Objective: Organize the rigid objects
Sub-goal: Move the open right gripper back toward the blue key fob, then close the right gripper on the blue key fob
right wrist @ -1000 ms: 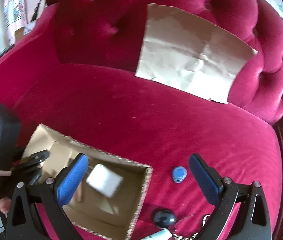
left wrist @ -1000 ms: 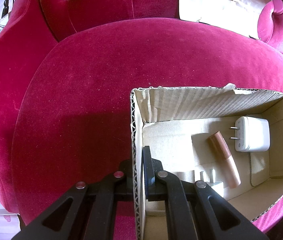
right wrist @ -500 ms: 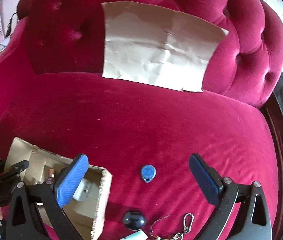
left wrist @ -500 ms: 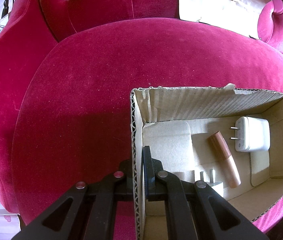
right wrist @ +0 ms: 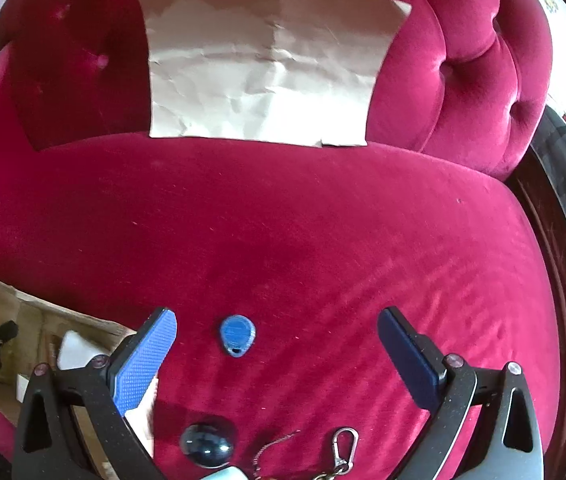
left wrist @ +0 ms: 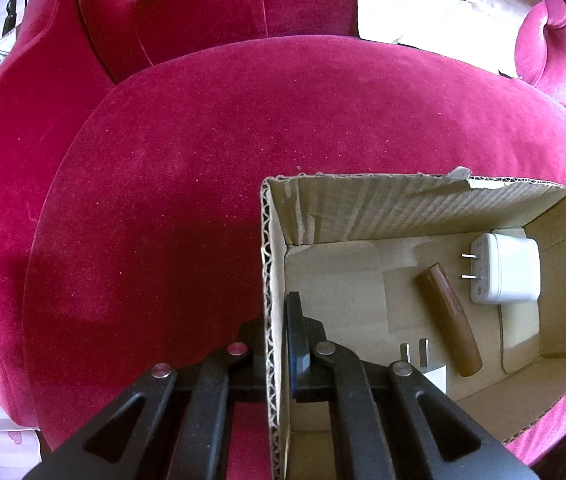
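Note:
My left gripper (left wrist: pixel 277 312) is shut on the left wall of an open cardboard box (left wrist: pixel 269 264) on the red sofa seat. Inside the box lie a white plug charger (left wrist: pixel 503 274), a brown tube (left wrist: pixel 449 316) and a second white plug (left wrist: pixel 429 368) near my fingers. My right gripper (right wrist: pixel 277 328) is open and empty above the seat. A blue key fob (right wrist: pixel 237 336) lies between its fingertips. A dark round ball (right wrist: pixel 207 446) and a metal clasp with chain (right wrist: pixel 341 458) lie below it. The box (right wrist: pixel 31 320) shows at the lower left.
A sheet of brown paper (right wrist: pixel 267 64) leans on the tufted sofa back (right wrist: pixel 463 60). The red velvet seat (right wrist: pixel 323 232) stretches wide to the right. The sofa's right edge drops off by a dark wooden frame (right wrist: pixel 555 264).
My right gripper has swung right, away from the box and over the key fob. The left gripper has held still on the box wall.

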Available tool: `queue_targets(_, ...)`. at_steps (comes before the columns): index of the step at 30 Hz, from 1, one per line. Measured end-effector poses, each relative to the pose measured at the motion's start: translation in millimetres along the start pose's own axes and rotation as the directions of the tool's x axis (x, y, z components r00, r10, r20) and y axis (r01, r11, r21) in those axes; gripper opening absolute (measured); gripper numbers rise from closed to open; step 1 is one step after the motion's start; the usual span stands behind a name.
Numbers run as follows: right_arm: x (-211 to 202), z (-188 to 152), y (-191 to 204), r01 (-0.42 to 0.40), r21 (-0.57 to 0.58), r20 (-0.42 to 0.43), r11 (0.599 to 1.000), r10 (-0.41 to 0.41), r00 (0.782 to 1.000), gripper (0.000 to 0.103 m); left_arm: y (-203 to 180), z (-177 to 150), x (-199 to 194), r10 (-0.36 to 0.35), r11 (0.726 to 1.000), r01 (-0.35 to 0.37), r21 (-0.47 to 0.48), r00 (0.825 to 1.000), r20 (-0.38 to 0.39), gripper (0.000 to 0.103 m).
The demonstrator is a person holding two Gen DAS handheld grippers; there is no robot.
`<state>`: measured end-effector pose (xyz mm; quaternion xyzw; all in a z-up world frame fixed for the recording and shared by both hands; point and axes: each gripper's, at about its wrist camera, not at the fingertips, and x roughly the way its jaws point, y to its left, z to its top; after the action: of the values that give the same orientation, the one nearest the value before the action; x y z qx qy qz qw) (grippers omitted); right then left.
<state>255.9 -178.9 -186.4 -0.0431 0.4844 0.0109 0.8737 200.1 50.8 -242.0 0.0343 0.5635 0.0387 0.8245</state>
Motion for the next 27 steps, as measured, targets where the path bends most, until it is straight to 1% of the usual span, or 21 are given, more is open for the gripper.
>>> queue_targets(6,19.4,-11.3,-4.8,0.003,-0.022,-0.029,1.0,-0.003,1.0,0.103,-1.1,0.0,0.7,0.0,1.0,0.0,0.0,1.0,-0.001,0.004)
queue_targets(11,29.9,-19.8,-4.7,-0.026,-0.043,-0.045,0.999,0.024,0.999,0.102,-1.1,-0.3,1.4,-0.001,1.0,0.001,0.001,1.0,0.0,0.005)
queue_targets(24,50.4,-24.8,-1.5,-0.04,-0.066,-0.085,0.997,0.035,0.996,0.102,2.5,0.5,1.8,-0.001,1.0,0.001,0.002,1.0,0.001,0.005)
queue_targets(27,55.5,-26.7,-0.3,-0.046,-0.078,-0.094,0.996,0.038,0.995,0.1,2.7,0.6,0.9,-0.001,1.0,0.001,0.003,1.0,0.0,0.005)
